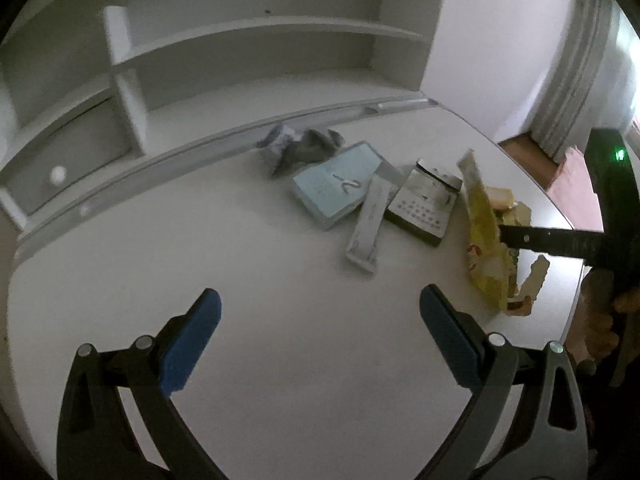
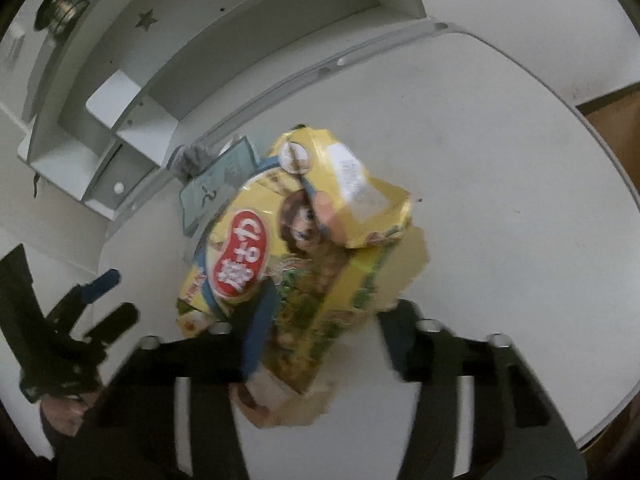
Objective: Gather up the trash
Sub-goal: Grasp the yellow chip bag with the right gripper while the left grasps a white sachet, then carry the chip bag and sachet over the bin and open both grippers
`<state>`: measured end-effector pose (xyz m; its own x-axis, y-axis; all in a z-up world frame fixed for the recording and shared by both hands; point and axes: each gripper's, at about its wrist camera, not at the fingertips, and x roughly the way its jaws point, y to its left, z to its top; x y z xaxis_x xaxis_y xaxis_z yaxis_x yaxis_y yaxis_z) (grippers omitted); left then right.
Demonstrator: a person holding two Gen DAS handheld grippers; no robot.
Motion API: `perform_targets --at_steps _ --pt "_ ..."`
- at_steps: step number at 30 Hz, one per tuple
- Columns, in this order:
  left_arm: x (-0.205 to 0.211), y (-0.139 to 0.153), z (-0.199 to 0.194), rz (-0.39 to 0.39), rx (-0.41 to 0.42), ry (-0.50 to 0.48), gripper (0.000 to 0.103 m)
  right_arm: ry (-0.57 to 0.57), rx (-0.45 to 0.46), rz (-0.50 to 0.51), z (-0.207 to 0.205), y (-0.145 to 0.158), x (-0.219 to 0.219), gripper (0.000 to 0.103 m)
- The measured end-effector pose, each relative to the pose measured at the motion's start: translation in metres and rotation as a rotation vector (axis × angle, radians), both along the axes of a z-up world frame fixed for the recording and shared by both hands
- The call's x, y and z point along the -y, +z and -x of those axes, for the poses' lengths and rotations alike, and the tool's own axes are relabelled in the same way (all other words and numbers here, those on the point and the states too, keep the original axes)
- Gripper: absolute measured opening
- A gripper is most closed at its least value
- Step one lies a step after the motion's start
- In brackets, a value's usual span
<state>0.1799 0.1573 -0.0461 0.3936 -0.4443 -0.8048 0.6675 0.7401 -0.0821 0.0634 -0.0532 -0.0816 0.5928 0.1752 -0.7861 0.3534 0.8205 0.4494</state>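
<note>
A torn yellow snack box [image 1: 484,240] [image 2: 320,232] stands on edge, raised off the white table [image 1: 240,260]. My right gripper [image 2: 326,326] is shut on its lower part, and one dark finger [image 1: 552,242] reaches it from the right. My left gripper [image 1: 320,320] hovers open over bare table, short of the pile, with nothing between its blue pads. Lying on the table are a light blue box [image 1: 336,192], a white sachet [image 1: 370,220], a black-and-white carton [image 1: 424,208] and a crumpled grey wrapper [image 1: 300,146].
A white shelf unit [image 1: 240,52] with a small drawer [image 1: 60,172] rises behind a raised rail [image 1: 180,156] at the table's back. The curved table edge [image 1: 560,216] runs close on the right, with wooden floor [image 1: 528,152] beyond. My left gripper [image 2: 100,300] shows at lower left.
</note>
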Motion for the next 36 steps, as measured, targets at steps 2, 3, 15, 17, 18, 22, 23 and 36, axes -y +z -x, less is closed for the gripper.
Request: perform_targets --at_steps 2,3,15,17,18,22,23,36 --pt "0.016 -0.005 -0.003 0.003 0.019 -0.045 0.096 0.003 0.021 -0.054 0.004 0.000 0.008 0.013" --pt "0.024 -0.008 -0.006 -0.001 0.028 -0.056 0.096 0.010 0.042 -0.067 0.006 0.004 0.009 0.010" --pt "0.064 -0.030 -0.023 -0.071 -0.012 -0.098 0.048 0.026 0.098 0.012 0.038 0.044 0.021 0.001" --pt "0.064 -0.028 -0.022 -0.077 -0.011 -0.090 0.024 0.028 0.104 0.013 0.041 0.046 0.022 0.001" --pt "0.063 -0.026 -0.023 -0.070 -0.025 -0.082 0.022 0.027 0.106 0.012 0.042 0.046 0.021 0.001" --pt "0.058 -0.014 -0.014 -0.070 -0.011 -0.063 0.020 0.022 0.132 0.017 0.053 0.051 0.023 0.001" --pt "0.054 -0.007 -0.009 -0.067 0.001 -0.055 0.020 0.018 0.139 0.021 0.056 0.052 0.025 0.001" --pt "0.173 0.052 0.106 0.084 0.065 -0.325 0.020 -0.321 0.160 0.136 0.194 0.057 0.144 0.001"
